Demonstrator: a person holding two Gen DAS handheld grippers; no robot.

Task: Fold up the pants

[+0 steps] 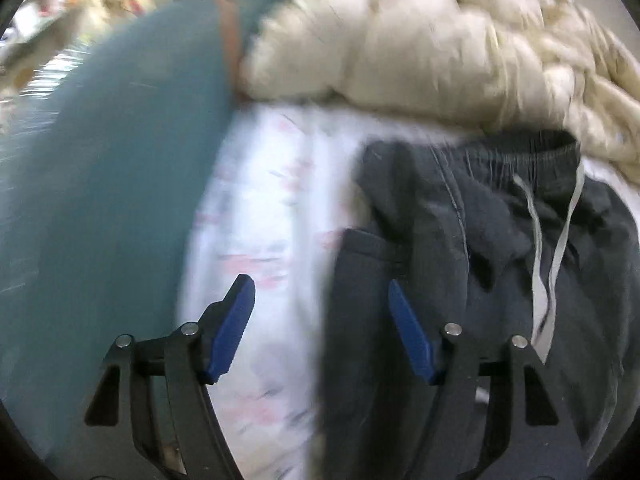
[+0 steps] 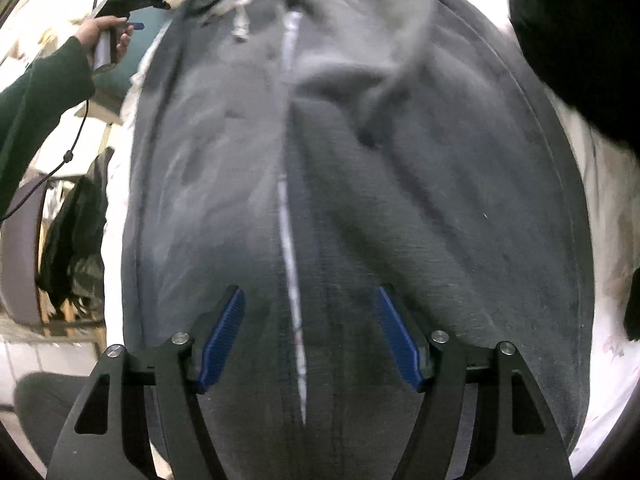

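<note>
Dark grey sweatpants (image 1: 500, 220) lie on a bed, their elastic waistband (image 1: 520, 148) and white drawstring (image 1: 560, 240) on the right of the left wrist view. My left gripper (image 1: 320, 282) hovers open over the pants' left edge with nothing between its blue pads. In the right wrist view the pants (image 2: 360, 200) lie lengthwise and fill the frame, with a pale seam line down the middle. My right gripper (image 2: 310, 290) stands open just above the fabric and grips nothing. A hand (image 2: 100, 34) in a dark green sleeve holds the left gripper at the top left.
Under the pants is a white floral sheet (image 1: 272, 200). A cream duvet (image 1: 400, 40) is bunched behind the waistband and a teal pillow (image 1: 120, 160) lies to the left. A black garment (image 2: 580, 40) sits at the right. A chair with dark clothes (image 2: 72, 240) stands beside the bed.
</note>
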